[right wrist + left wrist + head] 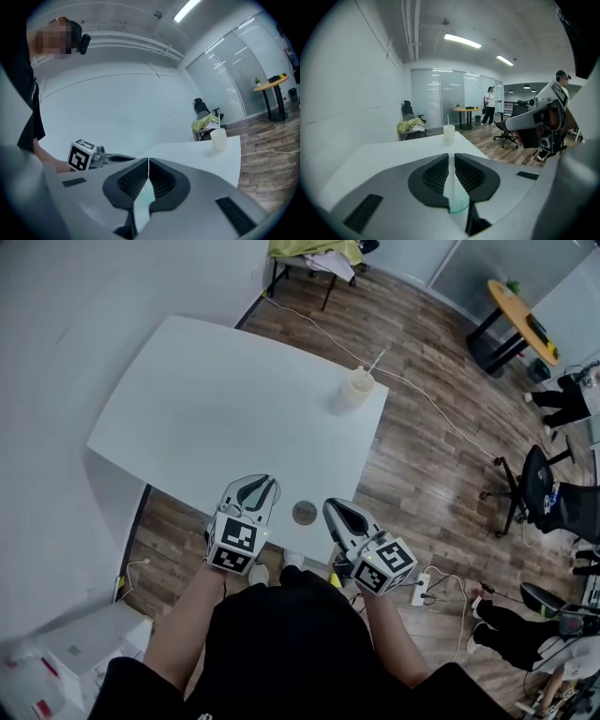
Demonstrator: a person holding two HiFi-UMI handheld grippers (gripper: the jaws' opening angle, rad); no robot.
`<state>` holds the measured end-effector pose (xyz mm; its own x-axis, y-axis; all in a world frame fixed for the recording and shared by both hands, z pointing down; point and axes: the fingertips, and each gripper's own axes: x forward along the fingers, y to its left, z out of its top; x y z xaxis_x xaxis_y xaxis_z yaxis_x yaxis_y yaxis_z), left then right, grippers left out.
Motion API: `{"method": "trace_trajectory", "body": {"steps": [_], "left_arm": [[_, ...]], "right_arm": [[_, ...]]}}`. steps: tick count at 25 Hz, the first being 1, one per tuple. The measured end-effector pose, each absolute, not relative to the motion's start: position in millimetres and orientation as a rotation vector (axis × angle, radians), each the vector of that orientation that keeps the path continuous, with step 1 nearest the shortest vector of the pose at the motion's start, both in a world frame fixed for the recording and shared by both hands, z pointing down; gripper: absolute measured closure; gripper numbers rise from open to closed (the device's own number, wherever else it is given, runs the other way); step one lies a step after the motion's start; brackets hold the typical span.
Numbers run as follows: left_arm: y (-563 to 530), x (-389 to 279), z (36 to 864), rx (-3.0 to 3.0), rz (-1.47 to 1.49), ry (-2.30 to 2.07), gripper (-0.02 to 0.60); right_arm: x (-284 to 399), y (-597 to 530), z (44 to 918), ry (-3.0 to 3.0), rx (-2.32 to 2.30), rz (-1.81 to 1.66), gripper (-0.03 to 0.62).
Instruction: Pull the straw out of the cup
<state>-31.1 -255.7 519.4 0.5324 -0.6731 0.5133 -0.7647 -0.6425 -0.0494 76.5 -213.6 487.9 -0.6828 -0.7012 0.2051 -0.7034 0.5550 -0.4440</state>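
**Both grippers clenched and empty; straw in cup**

Head view: Cup point(357, 388) upright near far right corner of table point(216, 418), with straw point(376, 362) standing in it, tilted. Left gripper point(255, 486) and right gripper point(336, 510) side by side at the near edge, well apart from cup. Tips of each pressed together, nothing held.

Left gripper view: Jaws closed to a thin slit, nothing between them. Table surface visible through the slit. Cup point(449, 132) straight ahead in the distance, straw point(448, 119) rising from it.

Right gripper view: Jaws meeting along a hairline, gripping nothing. Cup point(218, 139) far ahead to the right, on the table. Straw not discernible here.
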Motion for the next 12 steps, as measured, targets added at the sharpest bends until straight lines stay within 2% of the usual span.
{"method": "trace_trajectory", "body": {"steps": [12], "left_arm": [[-239.4, -38.6, 478.9, 2.635, 0.482, -1.254, 0.529]], "right_arm": [[67.3, -200.1, 477.7, -2.799, 1.268, 0.757, 0.571]]}}
